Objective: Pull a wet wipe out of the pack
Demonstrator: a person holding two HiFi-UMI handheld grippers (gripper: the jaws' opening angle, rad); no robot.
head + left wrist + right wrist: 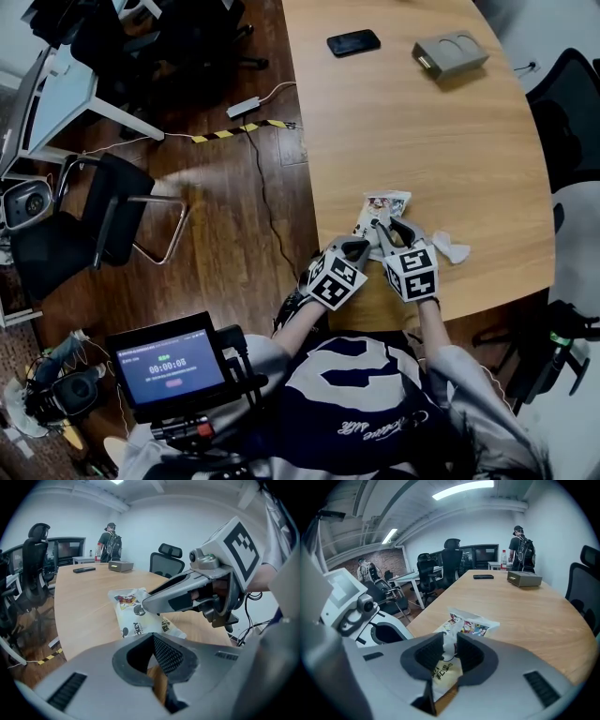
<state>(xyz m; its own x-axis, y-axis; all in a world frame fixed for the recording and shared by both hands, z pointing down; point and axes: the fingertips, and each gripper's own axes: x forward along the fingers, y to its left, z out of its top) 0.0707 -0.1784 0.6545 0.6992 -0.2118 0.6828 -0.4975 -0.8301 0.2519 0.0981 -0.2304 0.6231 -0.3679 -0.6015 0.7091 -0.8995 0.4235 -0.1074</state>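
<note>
Across the wooden bench (422, 122) the pack (384, 208) lies flat close to the near edge, right in front of me. My right gripper (450, 635) is clenched on a white wipe (449, 644) standing up from the pack's opening, so the grasp is made. The sheet looks only partly drawn, and pulling it free is what's left. My left gripper (153, 637) is closed on nothing, tips at the pack's near end. A crumpled sheet (451, 248) lies just beside the pack, toward the right edge.
</note>
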